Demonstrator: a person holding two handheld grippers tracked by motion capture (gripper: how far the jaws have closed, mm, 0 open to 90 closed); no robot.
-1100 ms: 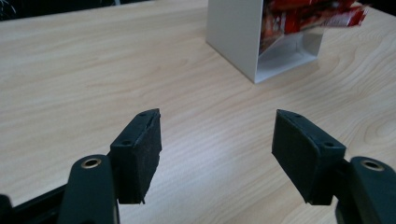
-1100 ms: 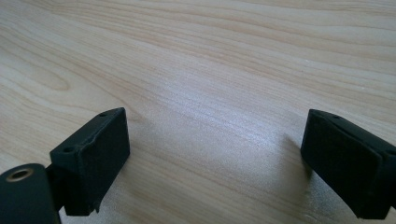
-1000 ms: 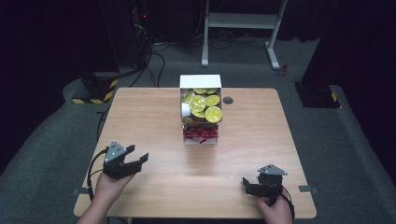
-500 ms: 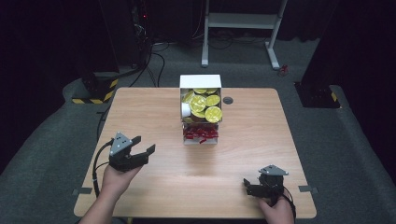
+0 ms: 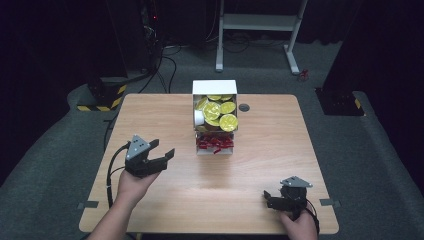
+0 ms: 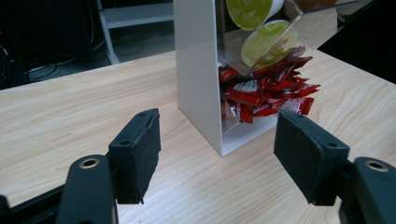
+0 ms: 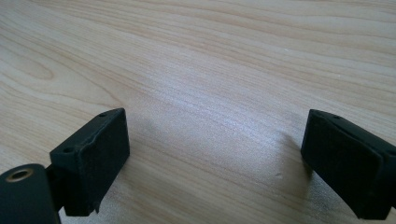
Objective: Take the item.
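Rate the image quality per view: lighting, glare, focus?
High view: table evenly lit, surroundings near black, picture soft. Left gripper view: sharp on the red packets, clear panel reflecting. Right gripper view: pale sheen on the wood, pads casting soft shadows.

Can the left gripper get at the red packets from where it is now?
Probably yes. The left gripper is open, empty and aimed at the dispenser; bare table lies between them, and the red packets spill out of its low open front.
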